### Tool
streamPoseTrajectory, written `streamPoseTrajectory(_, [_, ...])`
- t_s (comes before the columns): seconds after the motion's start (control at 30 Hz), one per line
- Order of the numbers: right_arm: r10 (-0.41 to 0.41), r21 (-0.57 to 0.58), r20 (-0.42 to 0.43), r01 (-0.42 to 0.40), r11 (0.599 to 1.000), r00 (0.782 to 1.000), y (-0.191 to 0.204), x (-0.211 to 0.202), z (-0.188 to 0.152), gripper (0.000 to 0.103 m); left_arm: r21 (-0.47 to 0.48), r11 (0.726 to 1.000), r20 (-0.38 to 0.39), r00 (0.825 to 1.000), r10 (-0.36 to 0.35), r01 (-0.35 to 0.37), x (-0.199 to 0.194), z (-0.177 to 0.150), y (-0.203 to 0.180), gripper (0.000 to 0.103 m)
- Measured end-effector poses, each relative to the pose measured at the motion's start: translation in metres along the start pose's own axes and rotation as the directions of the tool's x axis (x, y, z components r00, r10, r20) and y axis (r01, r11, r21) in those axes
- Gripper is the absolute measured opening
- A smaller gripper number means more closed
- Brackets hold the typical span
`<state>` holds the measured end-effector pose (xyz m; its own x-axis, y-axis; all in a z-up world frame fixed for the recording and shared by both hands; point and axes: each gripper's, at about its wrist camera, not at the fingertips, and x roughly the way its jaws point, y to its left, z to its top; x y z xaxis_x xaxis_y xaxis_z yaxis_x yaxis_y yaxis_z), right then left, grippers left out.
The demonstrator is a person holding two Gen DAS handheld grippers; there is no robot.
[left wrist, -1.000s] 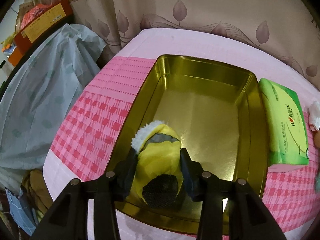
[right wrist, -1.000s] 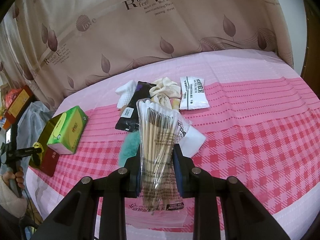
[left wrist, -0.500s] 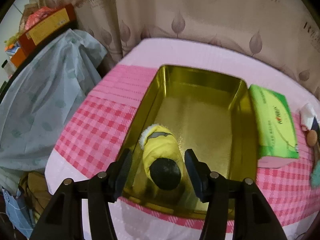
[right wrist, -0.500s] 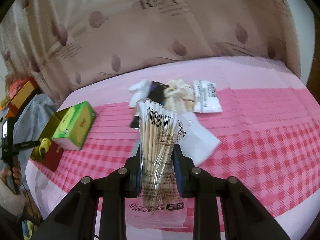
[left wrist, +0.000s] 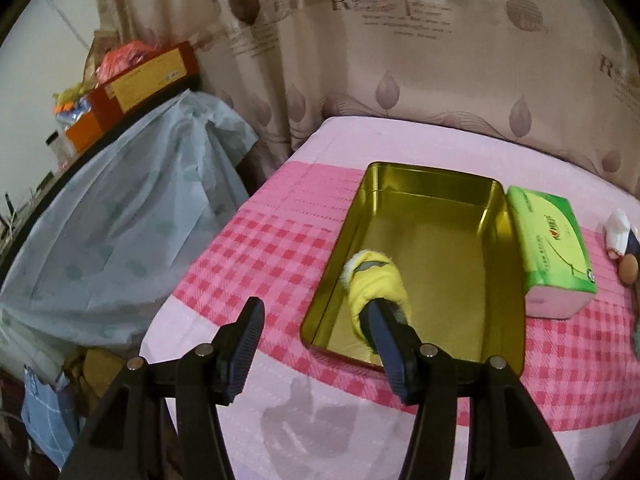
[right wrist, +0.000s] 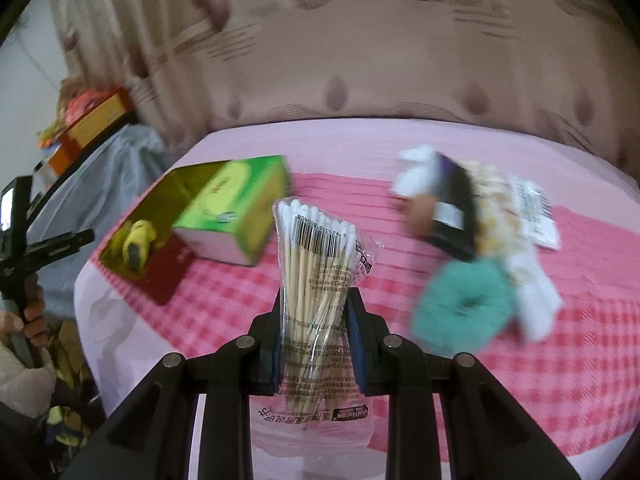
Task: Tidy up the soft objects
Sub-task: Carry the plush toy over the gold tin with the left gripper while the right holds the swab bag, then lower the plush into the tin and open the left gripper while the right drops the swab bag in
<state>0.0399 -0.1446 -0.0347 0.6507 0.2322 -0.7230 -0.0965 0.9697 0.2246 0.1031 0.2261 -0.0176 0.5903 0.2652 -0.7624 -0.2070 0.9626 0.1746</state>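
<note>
A small yellow soft slipper [left wrist: 374, 284] with a white fluffy cuff lies inside the gold tin [left wrist: 432, 173], near its front left corner. My left gripper [left wrist: 316, 330] is open, above and in front of the tin; its right finger overlaps the slipper in the picture without gripping it. My right gripper [right wrist: 316, 320] is shut on a clear bag of cotton swabs [right wrist: 316, 264], held upright over the pink checked cloth. In the right wrist view the tin [right wrist: 160, 200] and slipper [right wrist: 136, 240] sit at the left.
A green tissue pack [left wrist: 548, 248] lies against the tin's right side. A teal scrunchie [right wrist: 464, 304], a black packet [right wrist: 456, 208], a cream scrunchie [right wrist: 492, 200] and a white packet [right wrist: 536, 212] lie at the right. A person's hand [right wrist: 32, 312] is at the left edge. Draped furniture [left wrist: 120, 220] stands left of the table.
My left gripper opened, let go of the yellow slipper in the tin and drew back and up. My right gripper swung left with the swab bag; the tin now looks nearer.
</note>
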Motion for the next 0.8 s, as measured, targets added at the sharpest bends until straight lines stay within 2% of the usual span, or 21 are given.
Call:
streamPoseTrajectory(0.2, [0.086, -0.101, -0.036, -0.089, 0.991, 0.996, 0.062, 0.017, 0.017, 0.024, -0.115, 0.993, -0.035, 0.999, -0.006, 0.002, 0.011, -0.002, 0.029, 0.056])
streamPoseTrajectory(0.4, [0.19, -0.184, -0.075, -0.201, 0.962, 0.979, 0.127, 0.035, 0.033, 0.024, -0.216, 0.976, -0.06, 0.998, 0.013, -0.025, 0.016, -0.003, 0.056, 0.056])
streamPoseTrajectory(0.5, [0.22, -0.218, -0.099, -0.237, 0.947, 0.97, 0.157, 0.047, 0.036, 0.024, -0.263, 0.965, -0.069, 0.998, 0.004, -0.022, 0.018, -0.004, 0.068, 0.056])
streamPoseTrajectory(0.67, [0.255, -0.246, -0.13, -0.28, 0.928, 0.958, 0.195, 0.07, 0.044, 0.024, -0.292, 0.955, -0.08, 0.996, 0.03, -0.053, 0.019, -0.005, 0.076, 0.056])
streamPoseTrajectory(0.8, [0.249, -0.273, -0.153, -0.283, 0.919, 0.956, 0.223, 0.095, 0.049, 0.024, -0.317, 0.947, -0.084, 0.996, 0.033, -0.059, 0.02, -0.006, 0.082, 0.056])
